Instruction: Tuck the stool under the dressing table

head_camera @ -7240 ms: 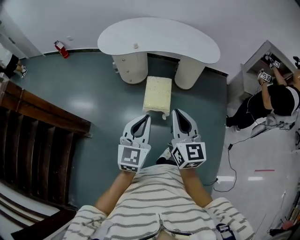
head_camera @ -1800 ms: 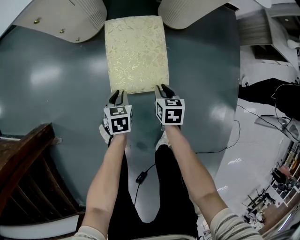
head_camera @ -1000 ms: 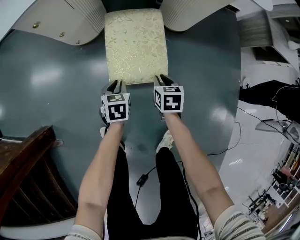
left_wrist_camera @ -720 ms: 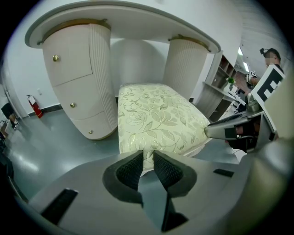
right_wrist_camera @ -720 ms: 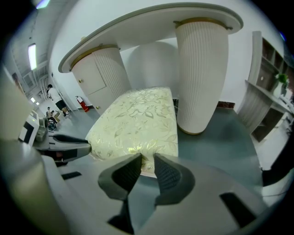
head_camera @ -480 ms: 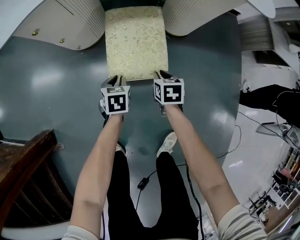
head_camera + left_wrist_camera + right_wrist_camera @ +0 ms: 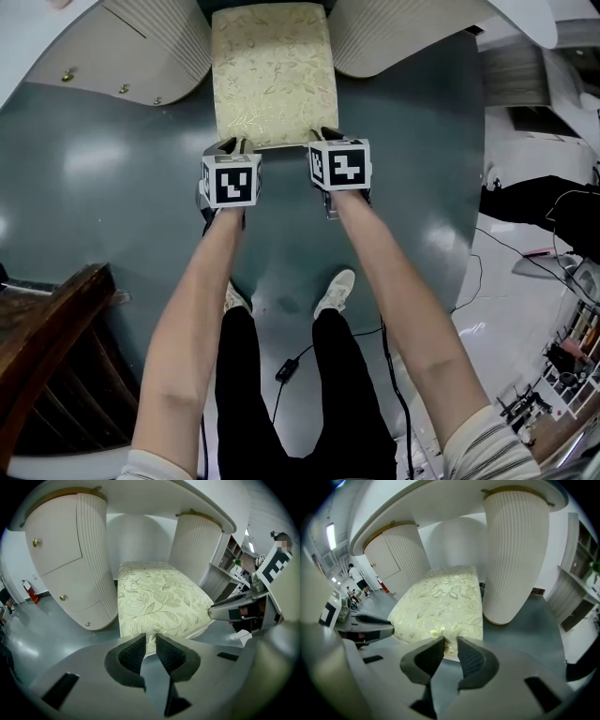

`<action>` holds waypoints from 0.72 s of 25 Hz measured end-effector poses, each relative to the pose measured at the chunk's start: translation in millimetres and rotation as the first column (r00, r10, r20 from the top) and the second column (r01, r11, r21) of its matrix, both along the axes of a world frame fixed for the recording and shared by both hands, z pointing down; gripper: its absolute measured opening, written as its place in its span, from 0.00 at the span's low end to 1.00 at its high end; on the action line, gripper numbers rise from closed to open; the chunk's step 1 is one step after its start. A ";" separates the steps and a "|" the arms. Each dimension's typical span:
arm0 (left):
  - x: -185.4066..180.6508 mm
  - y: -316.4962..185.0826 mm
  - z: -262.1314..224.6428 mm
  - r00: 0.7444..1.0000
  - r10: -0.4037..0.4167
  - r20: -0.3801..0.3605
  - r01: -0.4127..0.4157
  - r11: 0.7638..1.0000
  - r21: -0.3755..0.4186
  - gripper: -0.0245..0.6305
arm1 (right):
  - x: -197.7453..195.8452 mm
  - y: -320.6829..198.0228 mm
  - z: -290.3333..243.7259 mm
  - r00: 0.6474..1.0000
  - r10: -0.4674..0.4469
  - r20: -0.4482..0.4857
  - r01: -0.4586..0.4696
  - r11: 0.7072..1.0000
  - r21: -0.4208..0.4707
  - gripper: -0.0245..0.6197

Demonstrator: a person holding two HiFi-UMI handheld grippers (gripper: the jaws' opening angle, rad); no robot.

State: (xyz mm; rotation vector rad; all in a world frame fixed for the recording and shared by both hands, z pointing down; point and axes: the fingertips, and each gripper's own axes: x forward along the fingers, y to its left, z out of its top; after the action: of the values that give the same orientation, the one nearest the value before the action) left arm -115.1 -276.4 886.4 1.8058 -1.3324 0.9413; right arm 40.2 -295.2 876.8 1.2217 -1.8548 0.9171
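Both forearms outstretched, parallel; left claw (image 7: 232, 143) and right claw (image 7: 327, 135) each clamped narrow.

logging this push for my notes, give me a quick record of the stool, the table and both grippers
stool: pale floral cushion, far end inside the leg gap of the dressing table, near end sticking out
left gripper: jaws pinched on the stool's near edge, left corner
right gripper: jaws pinched on the near edge, right corner
task: stool not fully tucked

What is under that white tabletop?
Under the tabletop stand a ribbed left pedestal and a ribbed right pedestal, with the stool partly between them. The stool's cushion covers its legs, so they cannot be seen.
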 end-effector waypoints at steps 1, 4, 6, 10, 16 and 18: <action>1.1 -4.5 -0.2 1.000 0.002 -0.003 -0.002 1.000 -0.003 0.13 | 0.4 -4.9 0.1 1.000 -0.003 -0.001 0.003 1.000 0.000 0.17; 8.0 -25.6 -6.3 1.000 0.003 -0.002 -0.003 1.000 -0.007 0.13 | 6.7 -25.7 -3.6 1.000 -0.009 -0.002 0.009 1.000 -0.008 0.17; 14.8 -40.6 -10.4 1.000 0.006 -0.003 -0.006 1.000 -0.007 0.13 | 12.7 -40.7 -6.6 1.000 -0.009 -0.003 0.009 1.000 -0.010 0.17; 17.8 -55.0 -5.3 1.000 0.011 -0.001 -0.011 1.000 -0.017 0.13 | 16.3 -55.4 -2.5 1.000 -0.017 -0.001 0.017 1.000 -0.018 0.17; 16.1 -70.5 2.7 1.000 0.013 0.006 -0.013 1.000 -0.014 0.13 | 13.1 -71.4 4.2 1.000 -0.030 -0.007 0.030 1.000 -0.006 0.17; 16.3 -80.8 2.6 1.000 0.016 0.021 -0.016 1.000 -0.006 0.13 | 14.9 -80.0 4.2 0.999 -0.034 -0.007 0.034 0.999 0.002 0.17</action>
State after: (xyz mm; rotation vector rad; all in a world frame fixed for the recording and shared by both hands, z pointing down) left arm -98.8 -357.2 889.0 1.8090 -1.3284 0.9744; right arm 55.1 -375.2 881.0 1.1898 -1.8655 0.8921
